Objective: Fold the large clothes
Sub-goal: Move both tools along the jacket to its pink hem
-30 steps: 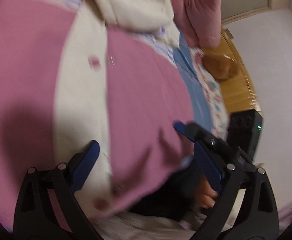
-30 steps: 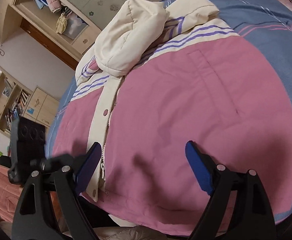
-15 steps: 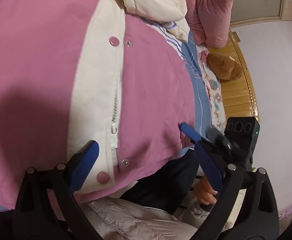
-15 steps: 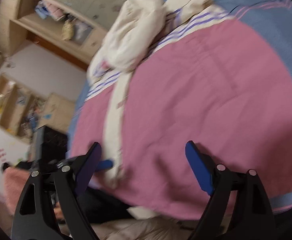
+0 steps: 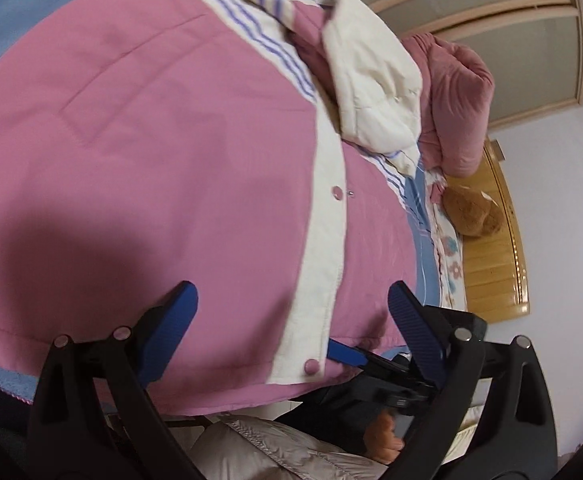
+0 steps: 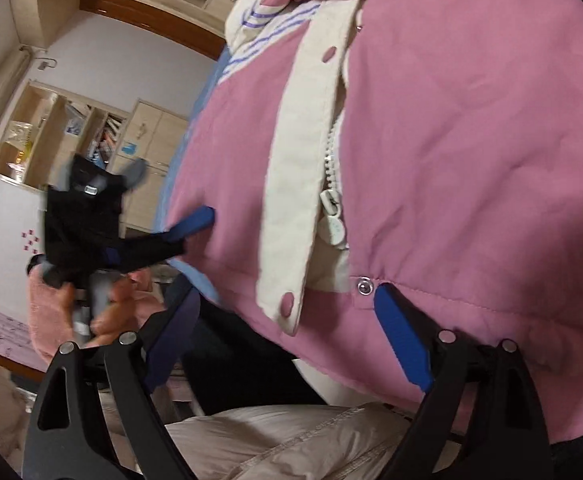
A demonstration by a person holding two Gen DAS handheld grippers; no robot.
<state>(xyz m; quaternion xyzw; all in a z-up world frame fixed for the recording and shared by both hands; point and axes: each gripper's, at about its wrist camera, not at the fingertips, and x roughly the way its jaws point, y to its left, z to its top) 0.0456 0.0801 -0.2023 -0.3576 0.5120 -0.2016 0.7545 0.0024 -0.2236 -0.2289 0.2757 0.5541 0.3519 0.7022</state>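
A large pink jacket (image 5: pixel 151 152) with a cream snap placket (image 5: pixel 323 240), purple stripes and a cream hood (image 5: pixel 371 80) lies flat on a blue bed. My left gripper (image 5: pixel 291 312) is open and empty over the jacket's bottom hem. My right gripper (image 6: pixel 287 300) is open and empty at the hem by the placket (image 6: pixel 295 184) and zipper pull (image 6: pixel 335 224). The jacket (image 6: pixel 471 140) fills the right wrist view. The right gripper also shows in the left wrist view (image 5: pixel 355 358), and the left gripper in the right wrist view (image 6: pixel 187 228).
A pink pillow (image 5: pixel 455 112) and a brown plush toy (image 5: pixel 471 212) lie by the wooden headboard (image 5: pixel 495 264). Shelves and cabinets (image 6: pixel 91 132) stand beyond the bed's left side. The person's beige padded coat (image 6: pixel 291 440) is at the bed's near edge.
Both grippers have shifted along the jacket's bottom hem. The left view now takes in more of the left front panel. The right gripper has come close to the zipper and bottom snaps.
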